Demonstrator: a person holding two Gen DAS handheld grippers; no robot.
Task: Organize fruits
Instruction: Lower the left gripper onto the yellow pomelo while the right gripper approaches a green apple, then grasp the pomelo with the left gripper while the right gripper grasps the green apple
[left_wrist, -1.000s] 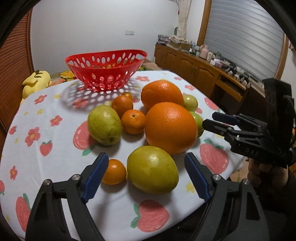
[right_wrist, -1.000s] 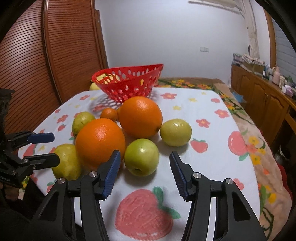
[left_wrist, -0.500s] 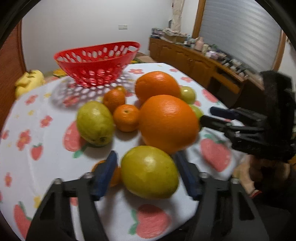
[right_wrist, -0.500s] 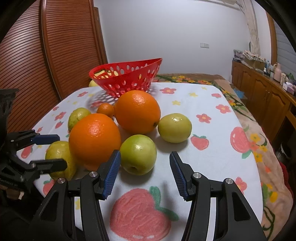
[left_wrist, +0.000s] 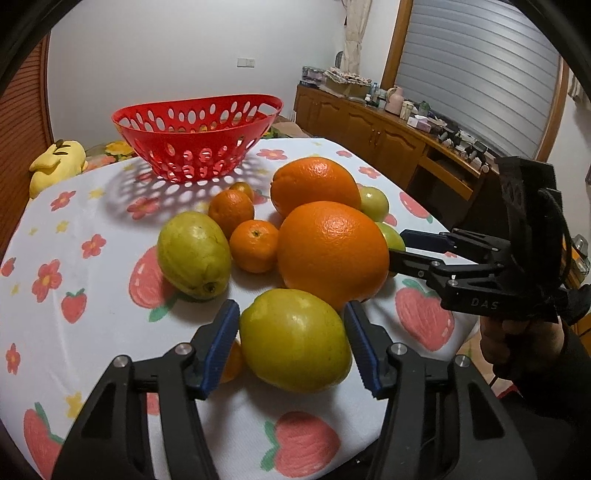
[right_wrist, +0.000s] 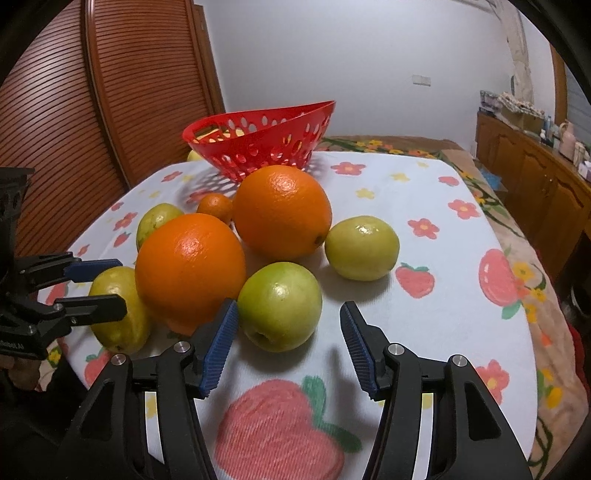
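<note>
Left gripper (left_wrist: 291, 341) closing around the yellow-green fruit (left_wrist: 295, 339) at the near edge of the tabletop (left_wrist: 74, 229), blue pads touching or nearly touching its sides, a large orange (left_wrist: 332, 251) sitting just behind it. Right gripper (right_wrist: 286, 349) opening, straddling a green apple (right_wrist: 279, 311) with the left pad beside its skin and the right pad standing clear, gripping nothing. Red basket (left_wrist: 197, 134) sitting at the far side of the tabletop, well apart from the fruit cluster.

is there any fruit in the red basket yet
No, the red basket shows only its own holes and far wall, and the fruit all lies on the tablecloth.
</note>
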